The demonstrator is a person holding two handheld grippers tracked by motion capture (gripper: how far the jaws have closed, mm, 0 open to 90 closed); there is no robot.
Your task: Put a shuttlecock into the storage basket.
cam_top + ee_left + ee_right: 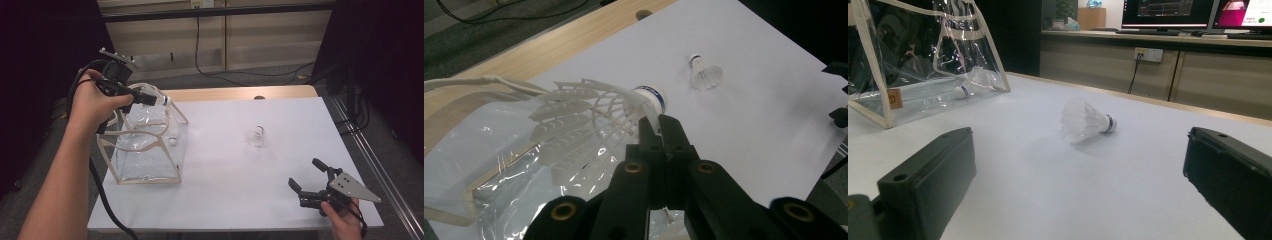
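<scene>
My left gripper (153, 99) (659, 123) hovers over the open top of a clear plastic bag (145, 150) (469, 165), shut on a white shuttlecock (163, 100) (589, 125) near its cork, feathers pointing sideways. Inside the bag lies another shuttlecock (172, 141) (973, 84). A third shuttlecock (256, 136) (705, 74) (1085, 121) rests on its side at the middle of the white table (225, 200). My right gripper (307, 176) (1078, 175) stands open near the table's front right, its jaws facing that shuttlecock from a distance.
The bag (923, 60) has beige trim and handles and stands at the table's left. A wooden strip (240, 93) runs along the far edge. Cables lie on the floor beyond. Monitors (1193, 12) sit on a counter in the background.
</scene>
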